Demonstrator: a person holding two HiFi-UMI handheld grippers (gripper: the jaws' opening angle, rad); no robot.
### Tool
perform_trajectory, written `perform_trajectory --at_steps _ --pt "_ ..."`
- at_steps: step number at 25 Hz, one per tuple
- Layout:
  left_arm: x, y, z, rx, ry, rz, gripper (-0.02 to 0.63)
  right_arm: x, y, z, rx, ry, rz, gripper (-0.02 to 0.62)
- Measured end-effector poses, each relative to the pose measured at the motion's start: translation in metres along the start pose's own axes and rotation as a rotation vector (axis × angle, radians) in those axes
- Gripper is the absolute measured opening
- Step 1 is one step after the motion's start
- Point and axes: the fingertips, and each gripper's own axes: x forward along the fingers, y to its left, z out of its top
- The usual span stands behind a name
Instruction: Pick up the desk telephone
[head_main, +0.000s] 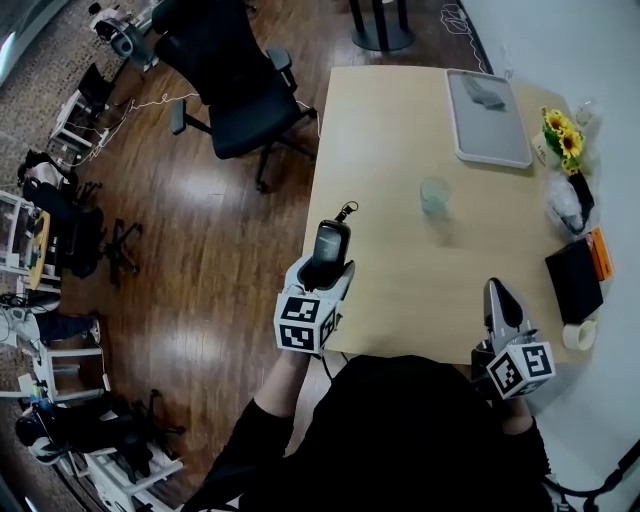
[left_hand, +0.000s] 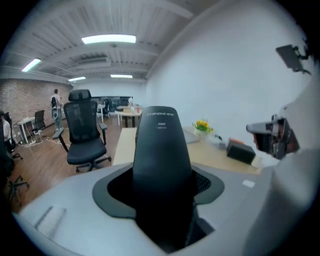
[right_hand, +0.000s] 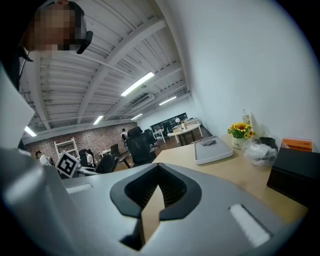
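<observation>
Black handset (head_main: 328, 240), clamped in the jaws of our left gripper (head_main: 330, 268) while our right gripper (head_main: 497, 290) has jaws closed empty, may slip along its slick taper.

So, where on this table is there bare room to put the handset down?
The widest bare patch is the left half of the table, left of the glass and the grey tray. A smaller one lies between the glass and the black box. The right edge is crowded: flowers, plastic bag, box, tape roll.
</observation>
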Motion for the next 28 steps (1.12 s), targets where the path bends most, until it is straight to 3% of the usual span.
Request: perform_trajectory --at_steps 2,6,12,28 --pt "-0.023 0.002 0.042 0.014 -0.114 0.039 0.264 0.000 -0.001 0.002 0.005 -0.009 -0.002 0.000" --pt "-0.055 -0.002 0.088 0.034 -0.218 0.113 0.264 -0.002 -0.001 0.008 -0.001 -0.032 -0.010 0.000" --pt "-0.082 -0.016 0.123 -0.010 -0.394 0.091 0.264 -0.004 0.004 0.027 -0.010 -0.079 -0.034 0.000" --pt "-0.082 -0.016 0.125 -0.037 -0.414 0.064 0.264 -0.008 0.006 0.029 -0.022 -0.108 -0.029 0.000"
